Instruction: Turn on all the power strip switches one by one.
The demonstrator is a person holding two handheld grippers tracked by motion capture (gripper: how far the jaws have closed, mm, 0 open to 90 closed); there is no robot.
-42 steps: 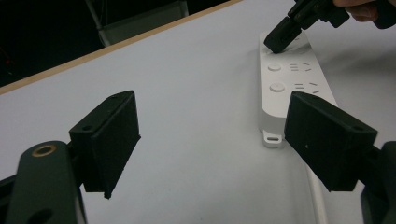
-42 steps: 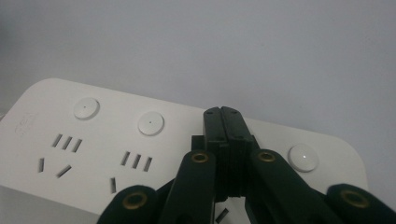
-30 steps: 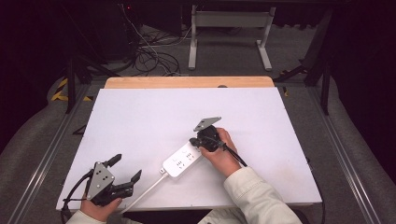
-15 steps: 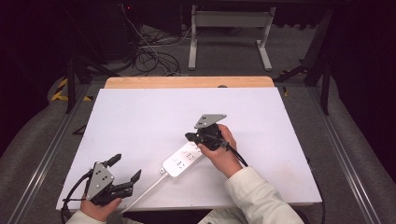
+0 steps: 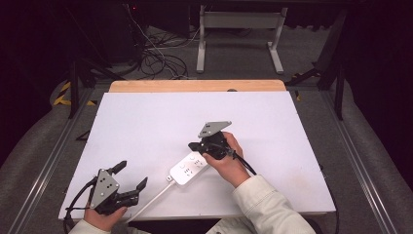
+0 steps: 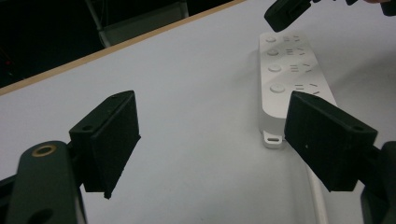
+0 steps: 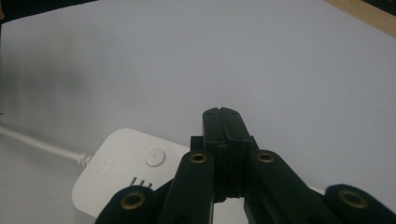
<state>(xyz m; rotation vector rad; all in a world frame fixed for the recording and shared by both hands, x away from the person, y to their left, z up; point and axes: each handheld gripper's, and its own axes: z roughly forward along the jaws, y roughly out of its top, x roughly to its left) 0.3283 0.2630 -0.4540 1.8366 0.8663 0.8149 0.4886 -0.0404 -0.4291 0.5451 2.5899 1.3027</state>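
**Power strip: rigid, smooth, best pinched across its width**

The power strip (image 5: 189, 167) lies flat just below the middle of the high view, on the white bench (image 5: 146, 122), running from lower left to upper right, its cord (image 5: 148, 201) trailing off toward the bottom edge. My right hand-held gripper (image 5: 194, 146) hovers over the strip's upper right end with its jaws pressed together, pinching nothing. My left hand-held gripper (image 5: 132, 175) sits at the lower left, jaws spread wide and empty, aimed at the cord end.

I judge the strip to be a hard plastic shell: stiff, fairly light, and glossy enough to slip. Its buttons (image 6: 274, 68) face up, so I would take hold across the long side walls, near the middle, not on the top face. The cord is limp and will drag, so a pull on it would swing the body.
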